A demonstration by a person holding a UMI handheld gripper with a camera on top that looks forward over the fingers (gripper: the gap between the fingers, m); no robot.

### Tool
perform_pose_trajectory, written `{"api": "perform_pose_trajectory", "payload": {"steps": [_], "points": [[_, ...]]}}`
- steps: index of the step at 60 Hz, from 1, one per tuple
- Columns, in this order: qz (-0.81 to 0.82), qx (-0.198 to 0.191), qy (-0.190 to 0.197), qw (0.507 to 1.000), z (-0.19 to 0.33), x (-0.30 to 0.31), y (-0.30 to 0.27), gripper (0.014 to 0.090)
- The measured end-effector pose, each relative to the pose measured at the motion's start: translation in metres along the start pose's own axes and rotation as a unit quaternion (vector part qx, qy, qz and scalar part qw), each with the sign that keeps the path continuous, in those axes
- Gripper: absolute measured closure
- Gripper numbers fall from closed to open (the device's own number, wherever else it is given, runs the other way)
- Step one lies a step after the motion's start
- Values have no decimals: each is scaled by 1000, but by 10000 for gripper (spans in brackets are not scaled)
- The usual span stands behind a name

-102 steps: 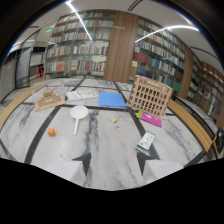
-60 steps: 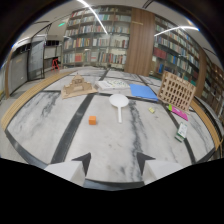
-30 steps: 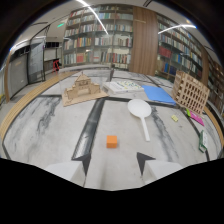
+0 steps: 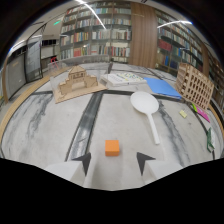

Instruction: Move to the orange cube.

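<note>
A small orange cube [image 4: 112,147] lies on the grey marbled table [image 4: 45,135], just ahead of my gripper [image 4: 114,162] and roughly centred between its two dark fingertips [image 4: 84,163]. The fingers stand apart with nothing gripped; the cube sits on the table slightly beyond their tips. A dark stripe on the tabletop runs past the cube's left side.
A white paddle [image 4: 146,106] lies to the cube's right. A wooden model house [image 4: 77,82] on a board stands far left. Beyond are papers [image 4: 122,78], a blue folder [image 4: 162,87] and a wooden lattice rack [image 4: 194,85]. Bookshelves [image 4: 100,35] line the back.
The gripper has swung left and moved forward. The orange cube, earlier far off to the left, now sits close and centred just ahead of the fingertips.
</note>
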Motion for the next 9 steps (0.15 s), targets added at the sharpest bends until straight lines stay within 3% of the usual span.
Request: {"api": "perform_pose_trajectory", "payload": {"steps": [9], "points": [[0,1,-8,1000,-2,-5,-1,182]]}}
